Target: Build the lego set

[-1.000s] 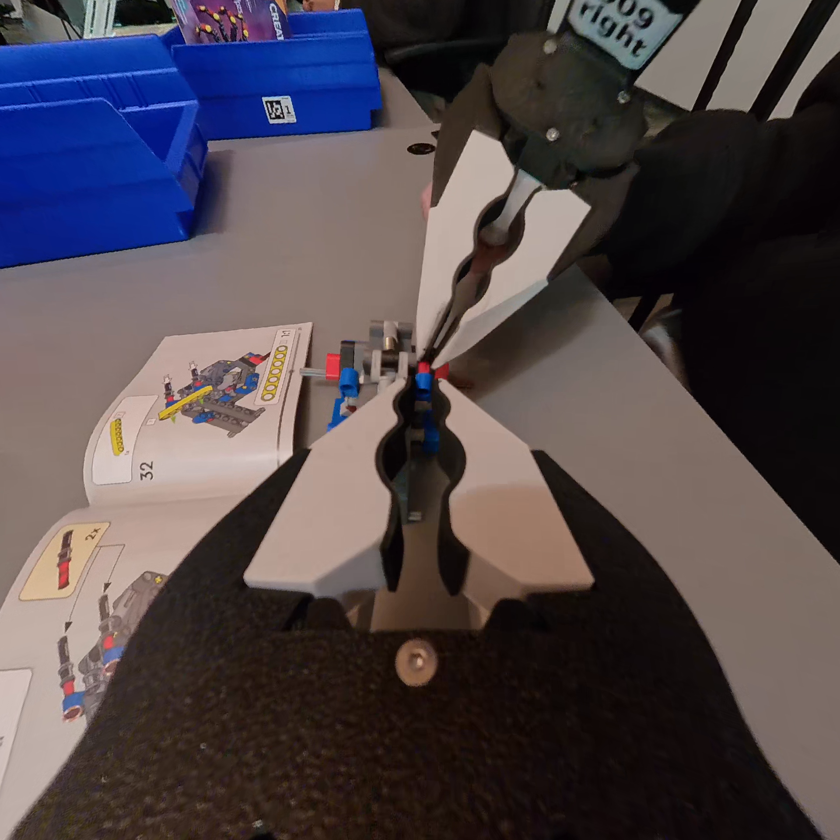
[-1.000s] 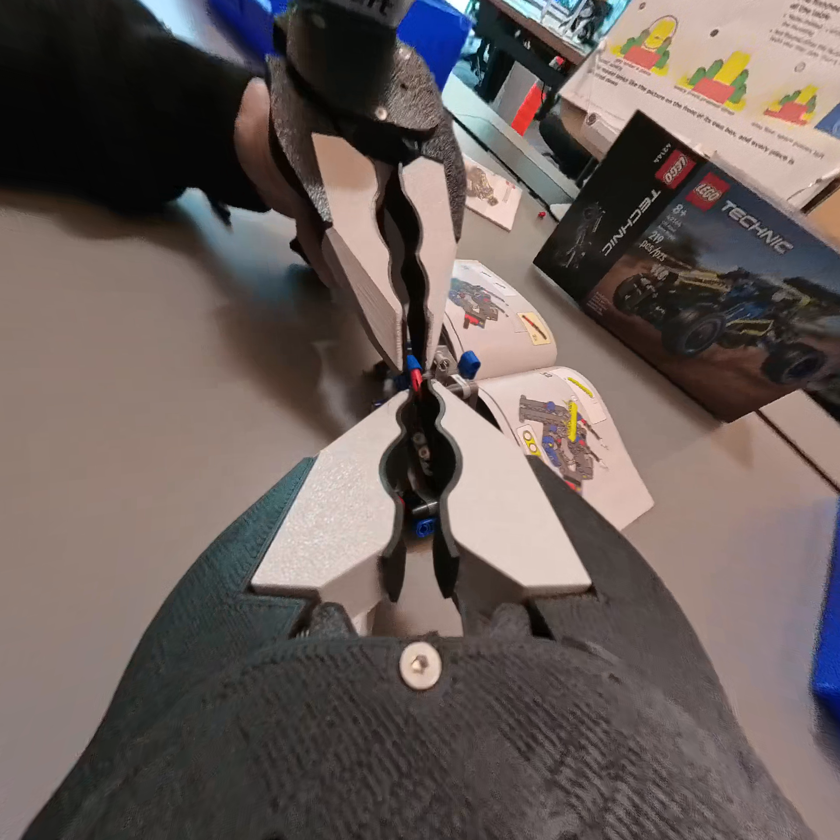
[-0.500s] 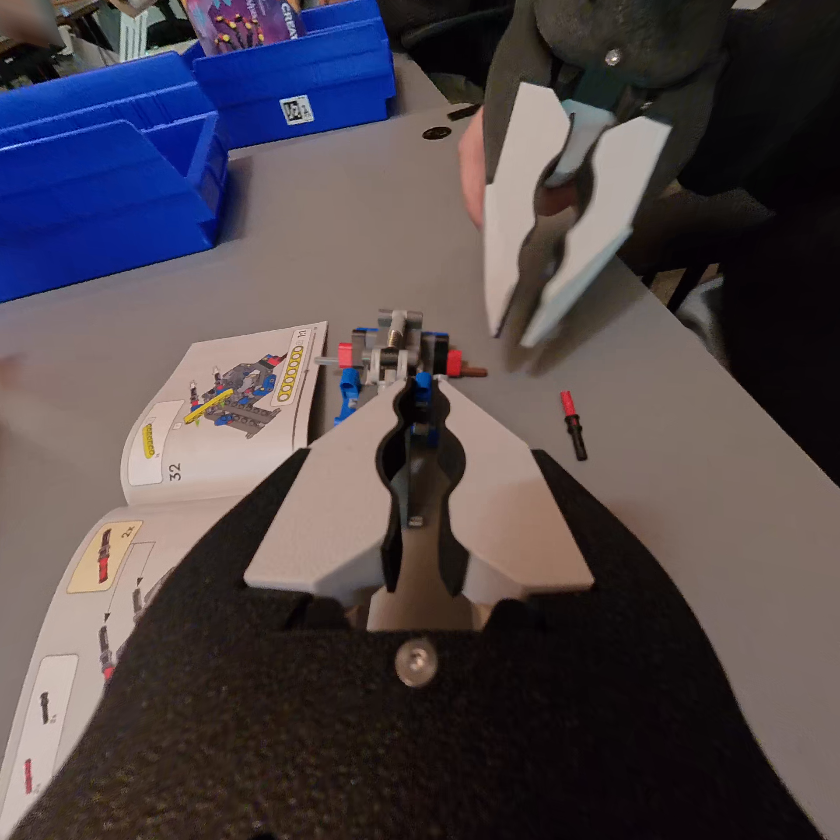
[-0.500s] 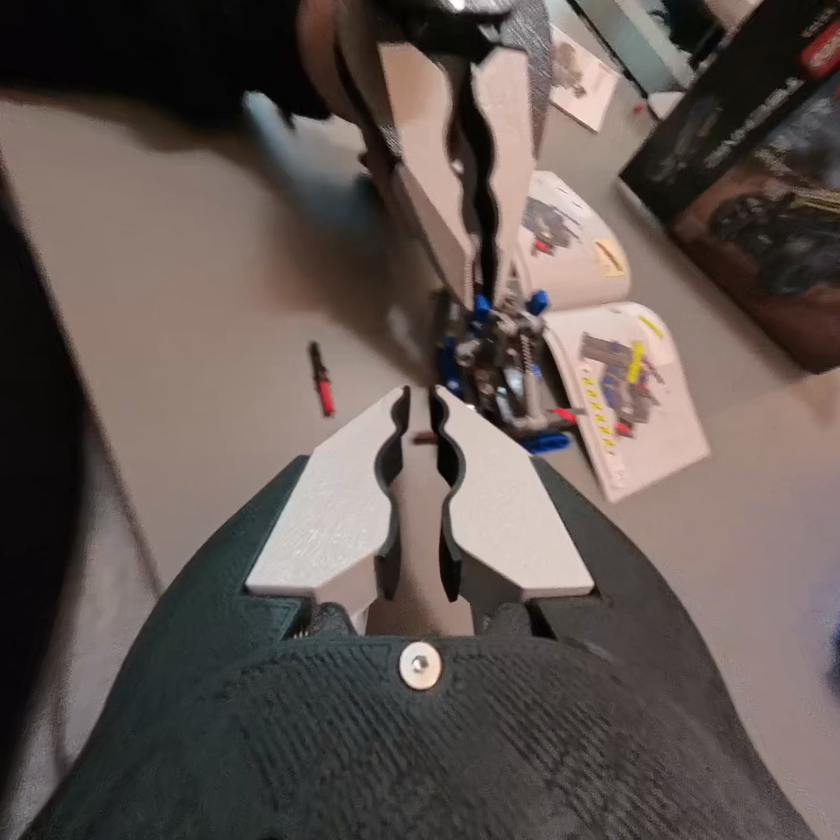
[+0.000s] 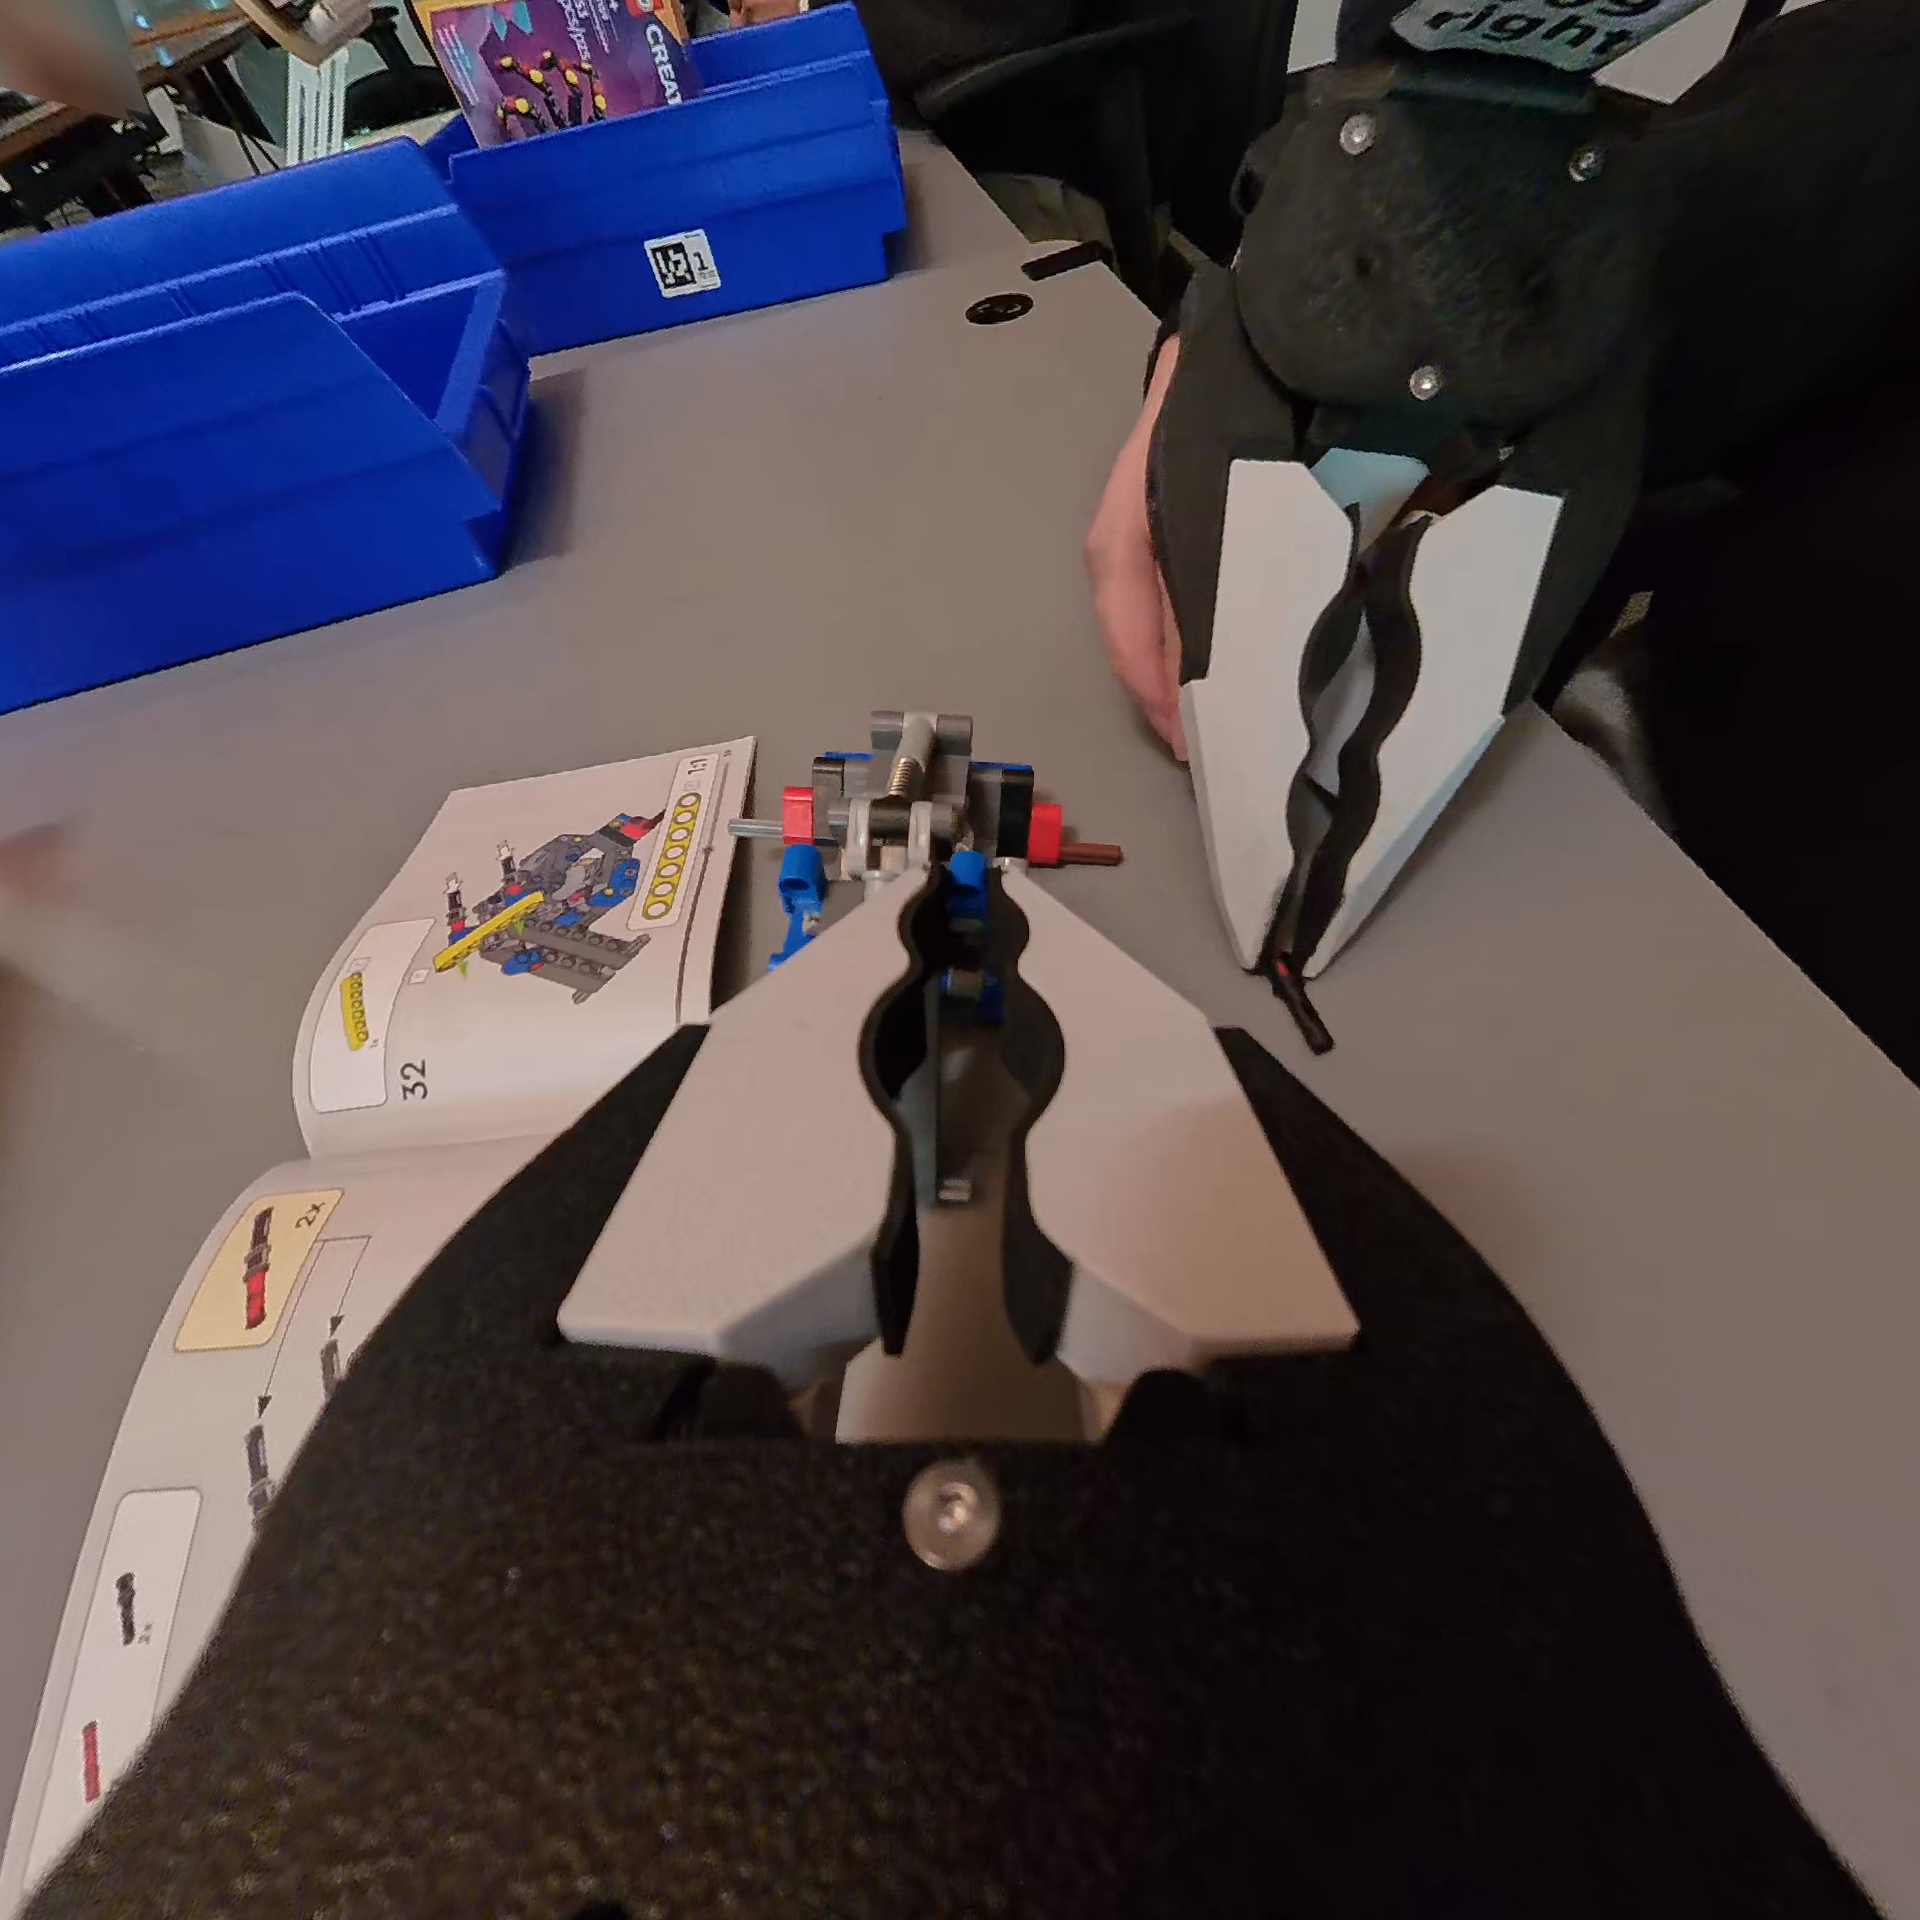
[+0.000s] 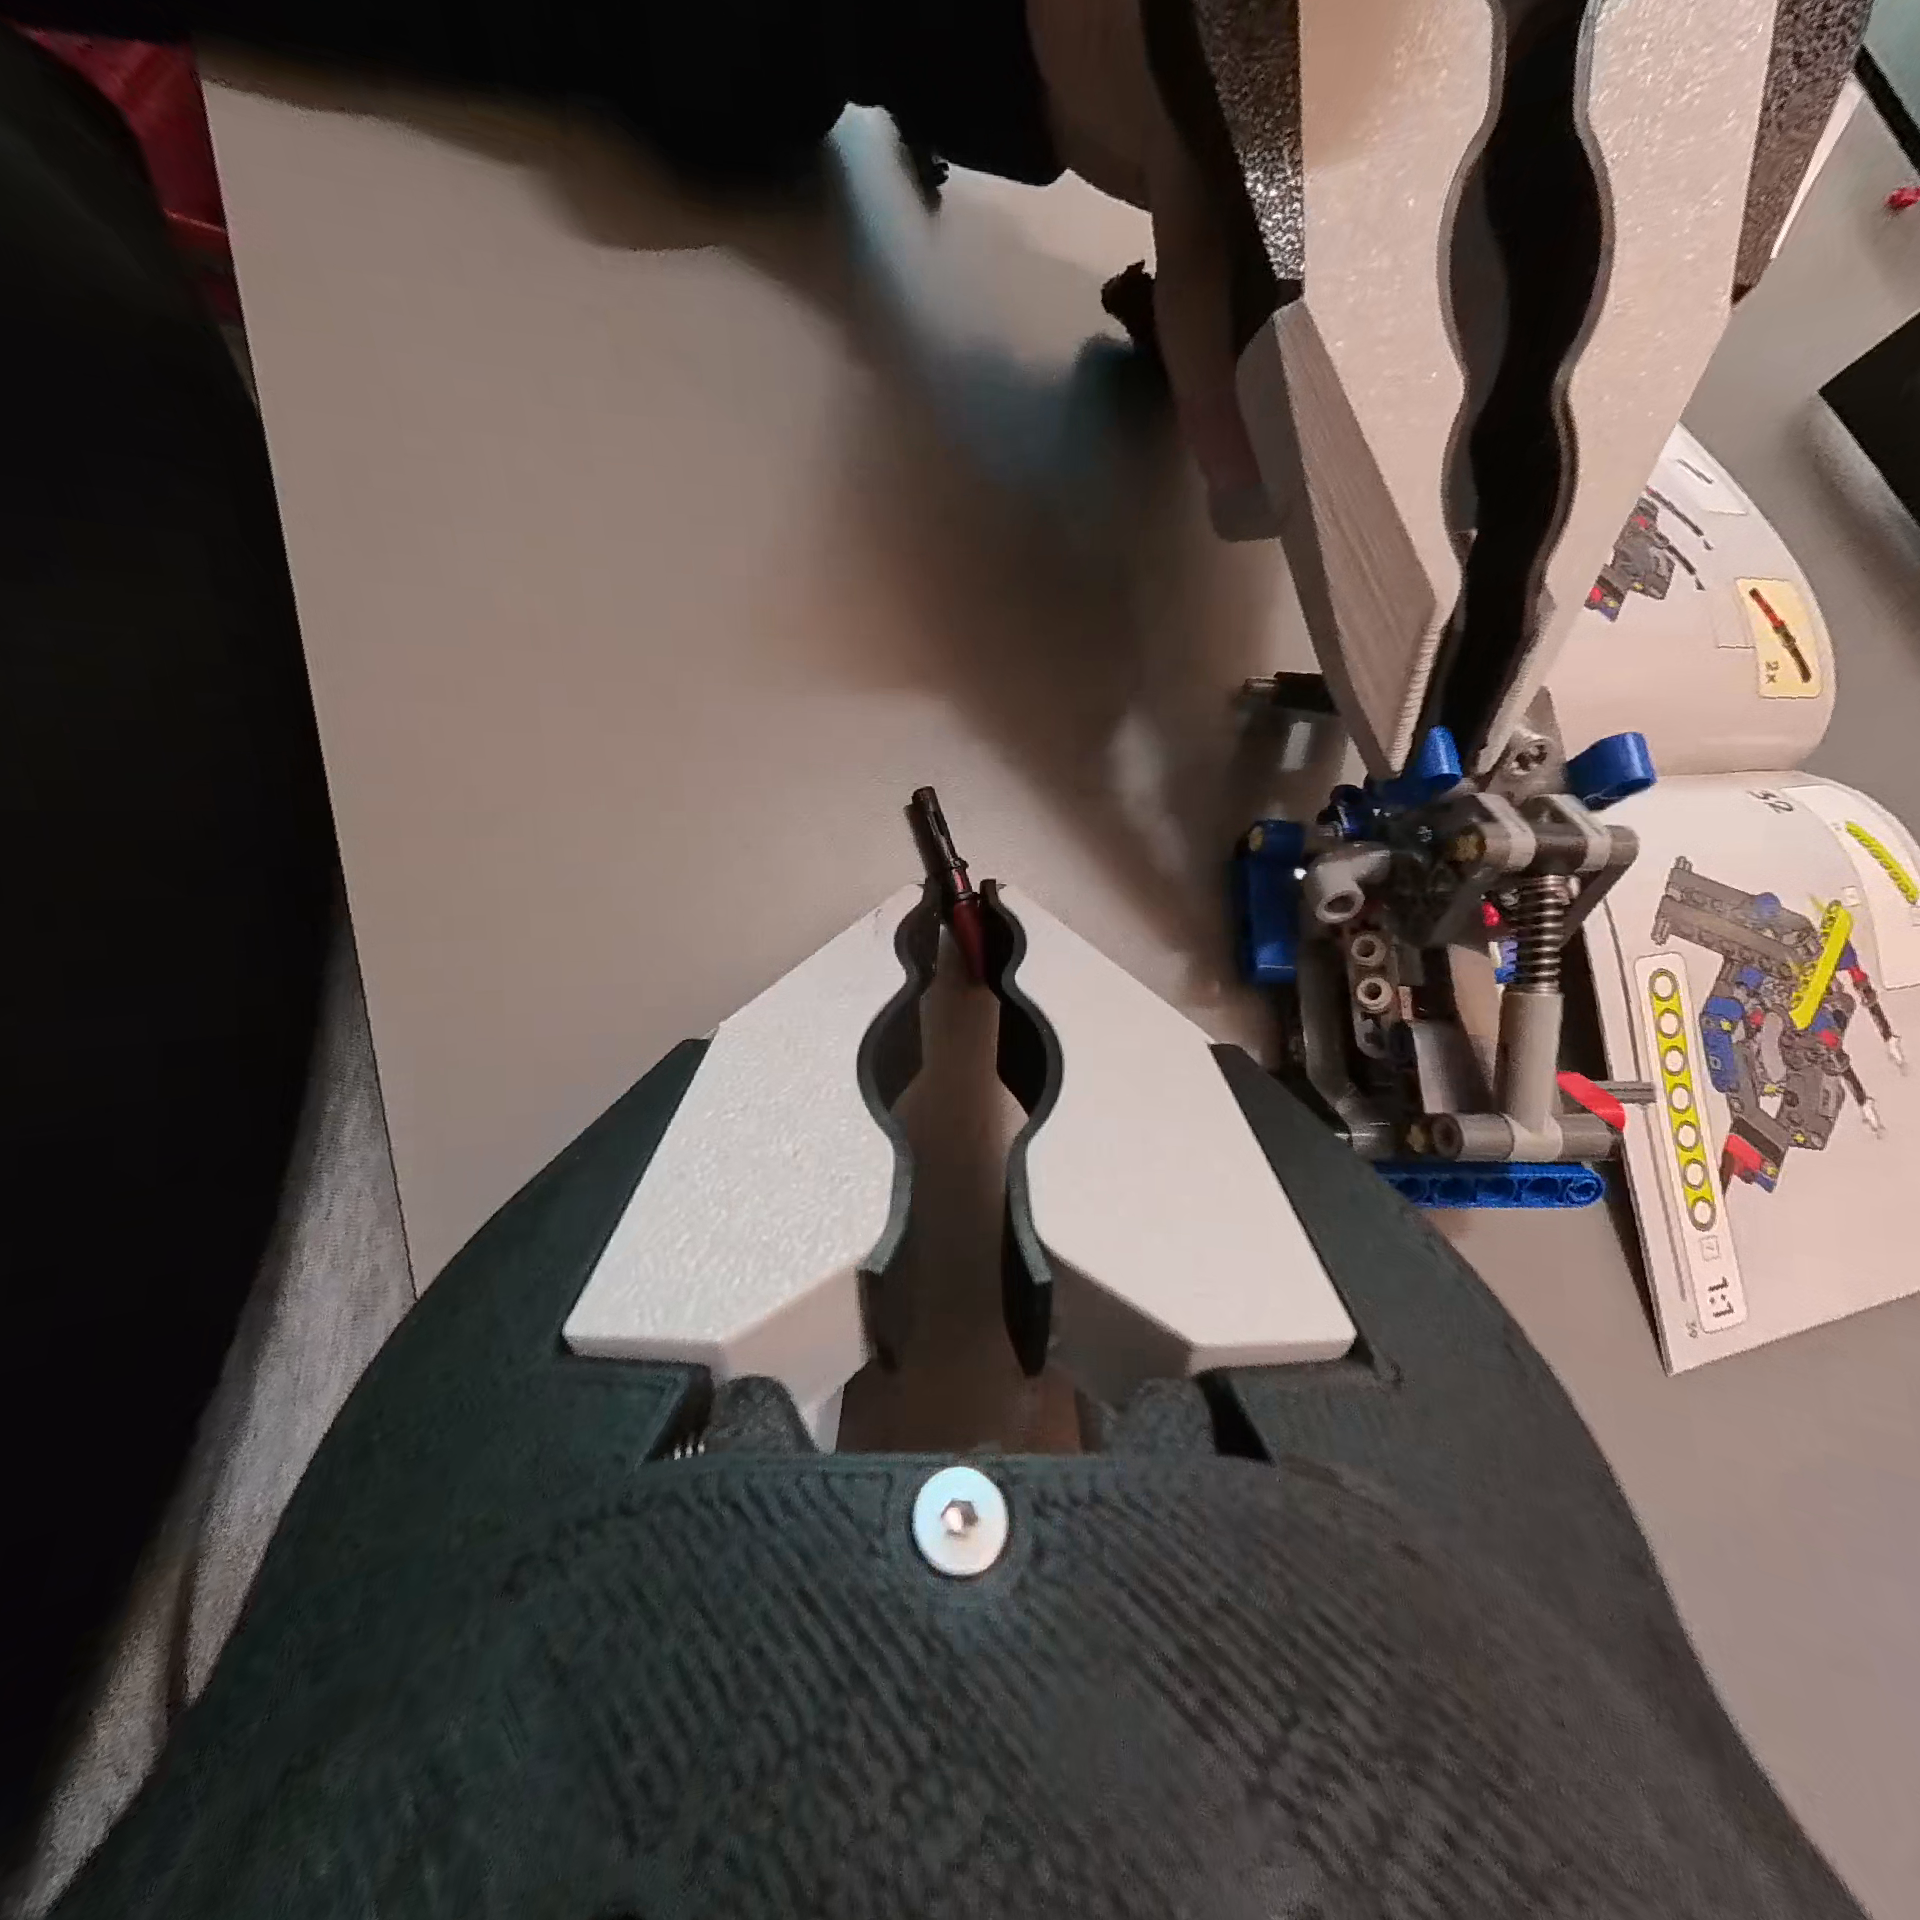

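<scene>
- The bench (image 5: 790,540) was a plain grey top, matt, with a dark round hole (image 5: 997,308) near its far edge; in the right wrist view it ended at your left against dark clothing.
- Beyond the bench the room was dim, with other desks far behind.
- Two blue bins (image 5: 239,416) stood at the far left of the bench; the farther one carried a small white sticker (image 5: 681,263) with a square code and held a purple box (image 5: 561,62).
- An open instruction booklet (image 5: 520,935) lay left of the brick model (image 5: 914,821), just beside it; its pages had printed drawings, part pictures and page numbers.
- A white tag (image 5: 1527,26) with writing sat on top of your right tongs.
- Your left tongs (image 5: 961,883) were narrow and pressed on a blue part of the grey, blue and red brick model, which stood on the bench in front of them.
- Your right tongs (image 6: 956,894) were narrow too, and pinched a thin pin (image 6: 940,842), red and black; its black end stuck out past the tips, low over the bench, well to the right of the model.
- A hand (image 5: 1132,613) showed behind the right tongs.
</scene>
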